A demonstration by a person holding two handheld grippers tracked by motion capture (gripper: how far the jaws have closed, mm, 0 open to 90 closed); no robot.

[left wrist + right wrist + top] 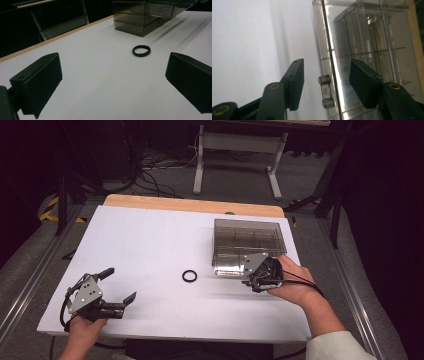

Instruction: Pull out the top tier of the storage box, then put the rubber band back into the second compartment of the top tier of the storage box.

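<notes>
A smoked clear drawer box (247, 245) stands on the white table (150, 245) at the right. A black ring (189, 276) lies flat left of the box's front. My right gripper (252, 281) is at the box's front face. In the right gripper view its jaws (326, 67) stand apart on either side of the small clear drawer handle (326, 92), and neither pad touches it. My left gripper (119, 284) rests near the front left, open and holding nothing. It points toward the ring (141, 50) and the box (142, 18).
A wooden strip (190, 204) runs along the table's far edge. Beyond it are a white stand (235, 155) and cables on the floor. Metal rails (30, 285) run along both sides of the table.
</notes>
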